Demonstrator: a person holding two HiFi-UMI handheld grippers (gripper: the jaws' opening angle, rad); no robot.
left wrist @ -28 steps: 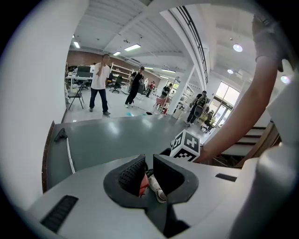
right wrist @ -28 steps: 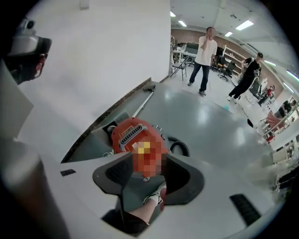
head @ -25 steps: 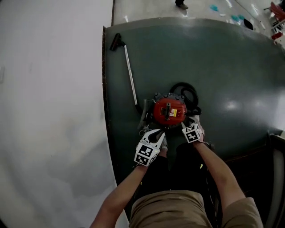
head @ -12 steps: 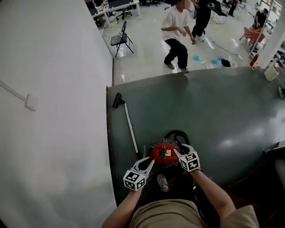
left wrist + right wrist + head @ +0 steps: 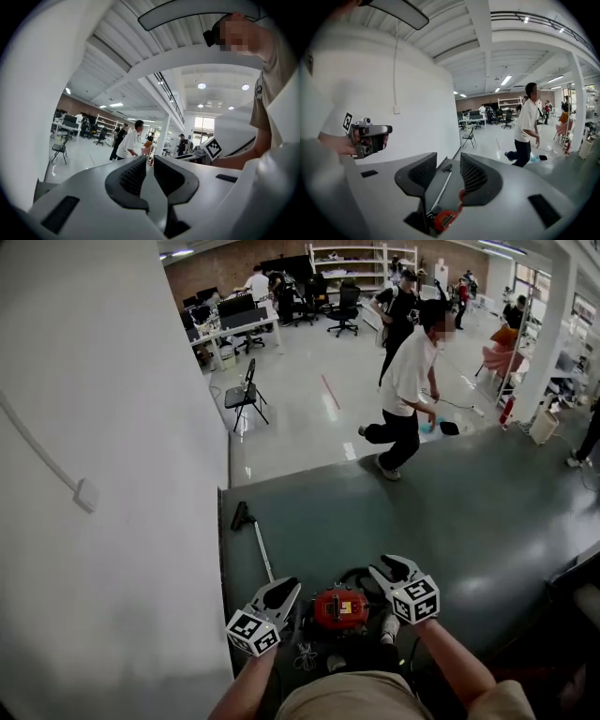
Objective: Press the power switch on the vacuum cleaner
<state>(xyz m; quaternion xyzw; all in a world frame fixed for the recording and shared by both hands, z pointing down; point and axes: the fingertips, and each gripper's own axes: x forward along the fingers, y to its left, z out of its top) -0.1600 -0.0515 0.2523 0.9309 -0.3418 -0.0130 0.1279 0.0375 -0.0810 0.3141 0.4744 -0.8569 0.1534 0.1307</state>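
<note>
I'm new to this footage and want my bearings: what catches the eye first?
The red vacuum cleaner sits low in the head view on a dark mat. Beyond the mat, a person in a white shirt strides across the pale floor.

A person in a white shirt (image 5: 405, 381) steps across the shiny floor (image 5: 300, 418) beyond the dark mat (image 5: 469, 512); a folding chair (image 5: 246, 395) stands near the white wall (image 5: 103, 381).

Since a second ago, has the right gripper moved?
Yes. The right gripper has risen: it sat at the near right edge of the vacuum, and now hangs clear above it. Its jaws are closing with nothing between them.
</note>
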